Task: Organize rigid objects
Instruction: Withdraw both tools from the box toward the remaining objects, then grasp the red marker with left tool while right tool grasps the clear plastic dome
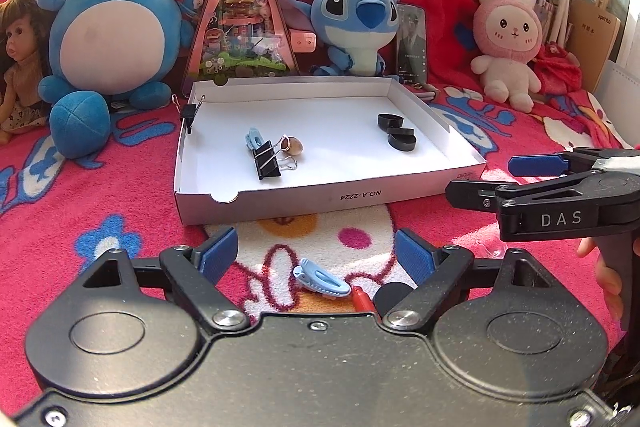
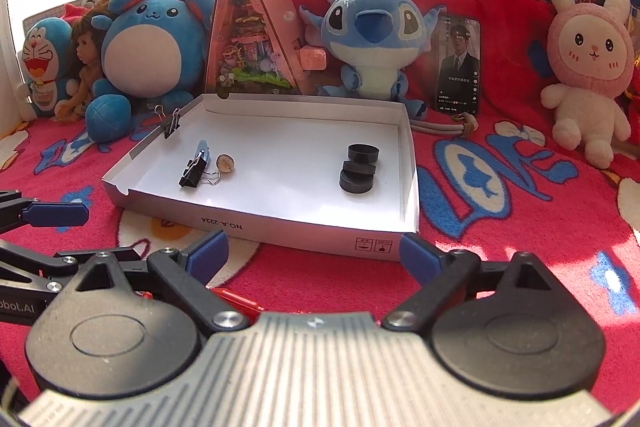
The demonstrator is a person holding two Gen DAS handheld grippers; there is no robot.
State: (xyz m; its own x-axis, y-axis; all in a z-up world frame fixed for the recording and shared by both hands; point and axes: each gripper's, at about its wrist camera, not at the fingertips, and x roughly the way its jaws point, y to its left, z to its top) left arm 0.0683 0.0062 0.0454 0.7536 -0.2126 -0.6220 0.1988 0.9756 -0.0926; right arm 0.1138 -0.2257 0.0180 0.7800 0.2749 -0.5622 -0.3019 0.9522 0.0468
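Objects for sorting: shallow white cardboard box lid (image 1: 320,195) on the red patterned fleece blanket (image 1: 100,195), holding most of them. Inside, toward the left wall: large black metal binder clip (image 1: 267,157) lying flat, light-blue plastic hair clip (image 1: 253,139) touching its far end, small brown-and-cream rounded pebble-like piece (image 1: 292,145) just beside its wire handles. Toward the right wall: two short black plastic rings (image 1: 397,131), one overlapping the other. Smaller black binder clip (image 1: 188,113) clamped upright on the lid's left rim near the far corner.

Outside the lid, on the blanket just before it: second light-blue plastic hair clip (image 1: 320,281) lying between the blue-padded fingers (image 1: 218,257) of the left hand-held gripper (image 1: 318,255), untouched by either pad; red pen-like stick (image 1: 362,299) and round black disc (image 1: 394,297) close beside it, partly hidden by the gripper body.

Left hand-held gripper released, jaws spread wide, nothing grasped. Right hand-held gripper (image 2: 316,253) likewise released, jaws wide apart and empty, pointing at the lid's near wall, red stick just inside its left finger.

Beyond the lid: round blue plush toy (image 1: 116,31), pink triangular display case (image 1: 242,19), blue big-eared plush (image 1: 356,23), propped phone (image 2: 458,65), pink rabbit plush (image 1: 508,35), brown-haired doll (image 1: 18,55).
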